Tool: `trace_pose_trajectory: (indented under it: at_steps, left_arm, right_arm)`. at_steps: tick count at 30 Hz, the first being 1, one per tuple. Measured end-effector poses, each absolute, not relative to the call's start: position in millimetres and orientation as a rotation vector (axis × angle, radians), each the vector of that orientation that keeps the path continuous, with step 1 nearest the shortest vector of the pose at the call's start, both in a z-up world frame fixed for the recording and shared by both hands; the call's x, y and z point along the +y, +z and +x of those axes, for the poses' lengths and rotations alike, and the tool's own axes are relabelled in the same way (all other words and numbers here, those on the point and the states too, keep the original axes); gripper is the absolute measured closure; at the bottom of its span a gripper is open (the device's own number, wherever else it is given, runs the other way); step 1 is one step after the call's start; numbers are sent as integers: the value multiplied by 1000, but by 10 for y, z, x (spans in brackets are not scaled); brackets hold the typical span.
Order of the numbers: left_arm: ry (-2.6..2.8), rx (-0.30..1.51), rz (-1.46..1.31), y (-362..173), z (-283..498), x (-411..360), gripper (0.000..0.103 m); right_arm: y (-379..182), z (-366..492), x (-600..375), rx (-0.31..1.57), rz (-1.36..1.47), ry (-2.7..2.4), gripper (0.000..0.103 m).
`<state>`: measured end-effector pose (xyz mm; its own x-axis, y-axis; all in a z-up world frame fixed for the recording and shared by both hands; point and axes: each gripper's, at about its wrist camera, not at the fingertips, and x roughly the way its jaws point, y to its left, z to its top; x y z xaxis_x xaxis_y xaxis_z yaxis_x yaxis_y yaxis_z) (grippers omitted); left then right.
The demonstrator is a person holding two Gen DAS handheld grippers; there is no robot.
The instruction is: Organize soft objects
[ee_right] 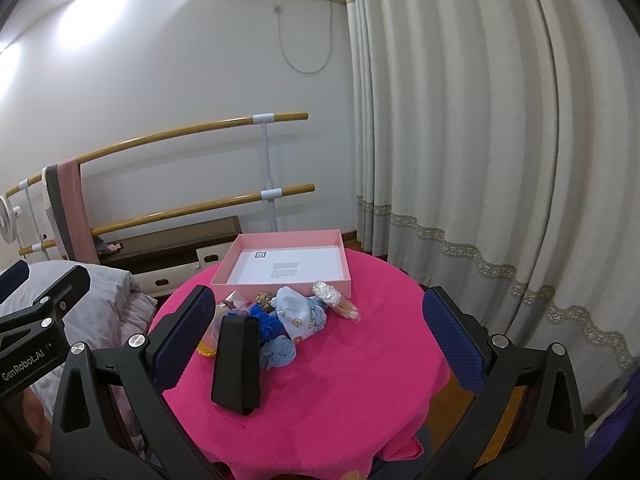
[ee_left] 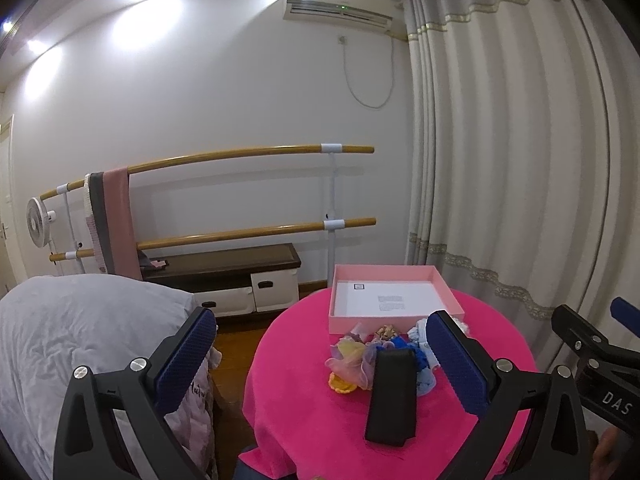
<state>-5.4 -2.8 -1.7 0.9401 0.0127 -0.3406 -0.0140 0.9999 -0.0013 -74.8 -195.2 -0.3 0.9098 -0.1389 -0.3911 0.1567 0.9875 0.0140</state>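
Note:
A heap of soft things [ee_left: 360, 360] [ee_right: 288, 316] lies mid-table: pale organza scrunchies [ee_left: 352, 364], a blue yarn piece [ee_right: 266, 322], a light blue printed cloth [ee_right: 300, 312] and a bag of cotton swabs [ee_right: 336, 300]. Behind the heap stands an open pink box [ee_left: 394, 294] [ee_right: 284, 264] with a white floor. A black case [ee_left: 394, 396] [ee_right: 237, 364] lies in front of the heap. My left gripper [ee_left: 324, 360] is open, above the table's near left side. My right gripper [ee_right: 320, 332] is open too, hovering over the near edge with nothing between its fingers.
The round table wears a bright pink cloth [ee_right: 340, 380]. A bed with grey bedding [ee_left: 80, 328] is at the left. A wooden double barre [ee_left: 240, 156] with hanging cloths and a low dark bench [ee_left: 224, 264] stand by the far wall. Curtains [ee_right: 480, 160] hang at the right.

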Motion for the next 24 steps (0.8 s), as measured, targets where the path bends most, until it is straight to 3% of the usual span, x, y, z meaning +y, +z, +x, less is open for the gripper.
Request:
trace_pose_trajectory:
  at_steps: [24]
  left_arm:
    - [15,347,1,-32,-43,-55,0]
  right_arm:
    - [-25,-772,-2006,393,51,-158,0]
